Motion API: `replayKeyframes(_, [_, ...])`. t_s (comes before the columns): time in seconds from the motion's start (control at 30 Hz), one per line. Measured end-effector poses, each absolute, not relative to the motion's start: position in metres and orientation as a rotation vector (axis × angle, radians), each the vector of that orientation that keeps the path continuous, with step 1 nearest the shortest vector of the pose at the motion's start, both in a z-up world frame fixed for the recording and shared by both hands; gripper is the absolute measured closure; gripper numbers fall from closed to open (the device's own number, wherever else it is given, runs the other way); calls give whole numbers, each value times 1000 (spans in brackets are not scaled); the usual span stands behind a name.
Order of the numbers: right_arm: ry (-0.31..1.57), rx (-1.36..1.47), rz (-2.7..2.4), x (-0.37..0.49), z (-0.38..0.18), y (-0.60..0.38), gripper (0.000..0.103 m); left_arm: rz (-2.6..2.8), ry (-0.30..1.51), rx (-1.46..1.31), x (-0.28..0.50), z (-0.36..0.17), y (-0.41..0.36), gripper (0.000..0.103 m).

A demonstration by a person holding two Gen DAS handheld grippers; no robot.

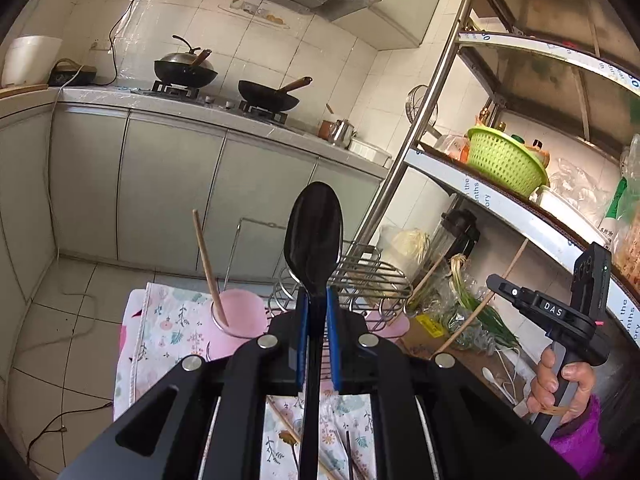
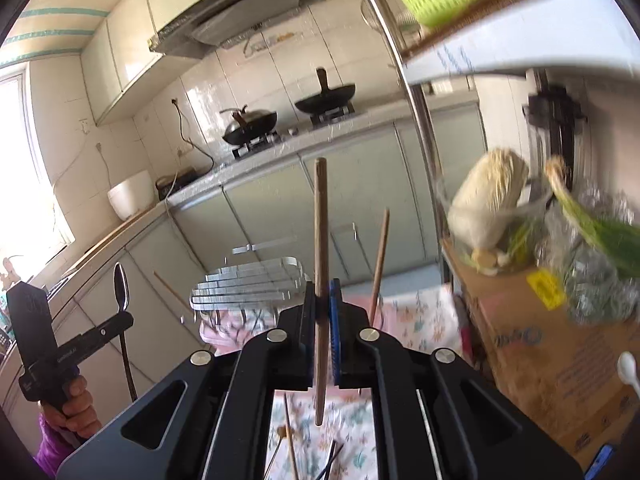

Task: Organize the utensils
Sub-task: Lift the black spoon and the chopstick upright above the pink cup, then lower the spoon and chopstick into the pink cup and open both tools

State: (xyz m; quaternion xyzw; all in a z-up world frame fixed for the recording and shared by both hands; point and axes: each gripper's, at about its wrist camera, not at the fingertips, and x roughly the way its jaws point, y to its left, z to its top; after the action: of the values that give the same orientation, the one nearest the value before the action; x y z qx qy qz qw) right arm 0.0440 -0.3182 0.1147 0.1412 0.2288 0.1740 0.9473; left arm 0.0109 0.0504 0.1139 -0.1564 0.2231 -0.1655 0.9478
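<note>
My left gripper (image 1: 317,312) is shut on a black spoon (image 1: 314,232), bowl up, held above the floral cloth (image 1: 176,320). A pink cup (image 1: 240,320) in the wire rack (image 1: 360,276) holds one wooden chopstick (image 1: 208,264). My right gripper (image 2: 324,308) is shut on a wooden chopstick (image 2: 320,240), held upright above the rack (image 2: 248,280). A second chopstick (image 2: 380,264) stands in the cup beyond it. The right gripper shows in the left wrist view (image 1: 520,296) with its chopstick (image 1: 476,312); the left gripper shows in the right wrist view (image 2: 116,324) with the spoon (image 2: 120,288). Loose chopsticks (image 2: 290,436) lie on the cloth.
A metal shelf (image 1: 500,200) stands to the right with a green basket (image 1: 504,164), a cardboard box (image 2: 560,360), cabbage (image 2: 488,200) and green onions (image 1: 480,308). A white spoon (image 2: 628,368) lies on the box. Counter with woks (image 1: 268,96) is behind.
</note>
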Motion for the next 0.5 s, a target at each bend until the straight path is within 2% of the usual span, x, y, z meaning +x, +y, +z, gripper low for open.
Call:
replayKeyframes(0.27, [312,182,288,60,164,-306,96,-335,433,-354,19,119,53,95])
replayKeyframes(0.5, [347,126,246,90,143,-293,96,-295,406,-393,36,117,62,95])
